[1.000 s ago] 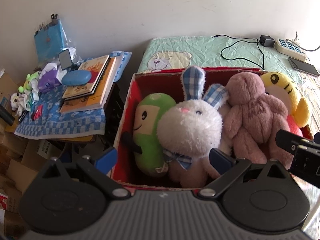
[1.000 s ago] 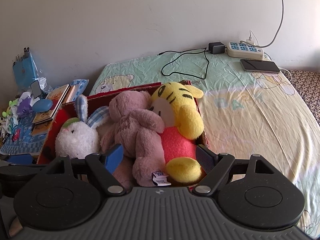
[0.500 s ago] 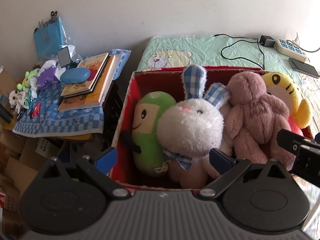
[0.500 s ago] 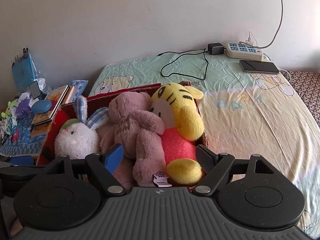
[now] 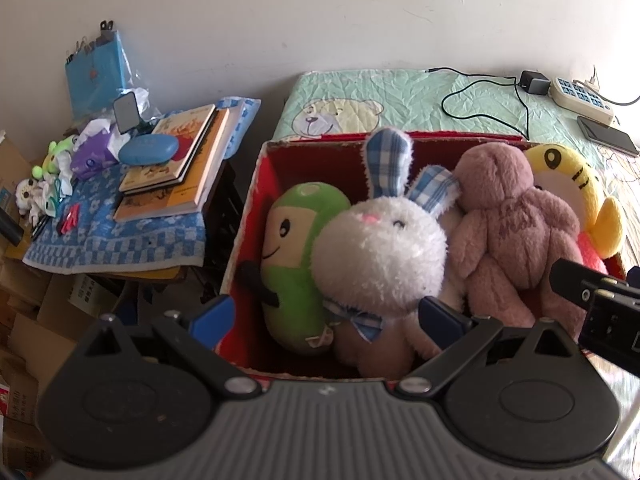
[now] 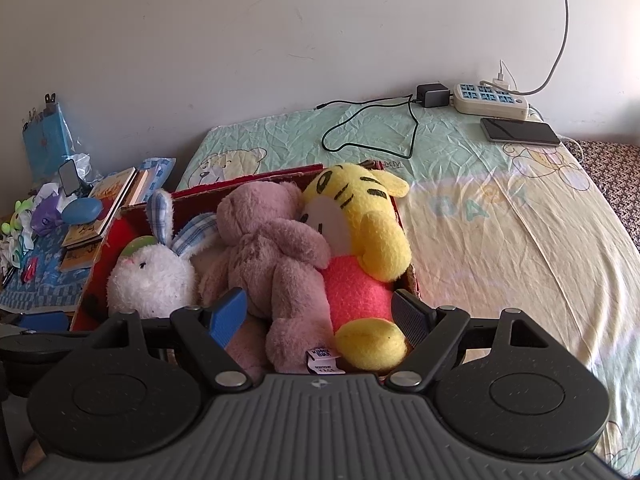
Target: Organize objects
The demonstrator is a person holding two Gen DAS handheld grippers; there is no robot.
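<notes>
A: Bed behind, red box of plush toys right ahead of both grippers, left gripper and right gripper spread, empty.

B: Packed tight, so yanking the bunny probably drags its neighbours out.

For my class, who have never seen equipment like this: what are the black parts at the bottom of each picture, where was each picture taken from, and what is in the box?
There is no robot here. A person holds a two-finger grasping tool in each hand, and each tool carries a camera looking forward along its fingers. One picture comes from the left tool, the other from the right tool. Both are open and hold nothing. Ahead is a red box on a bed, holding four soft toys: a green plush, a white rabbit, a pink bear and a yellow tiger. A power strip and a phone lie on the bed.
</notes>
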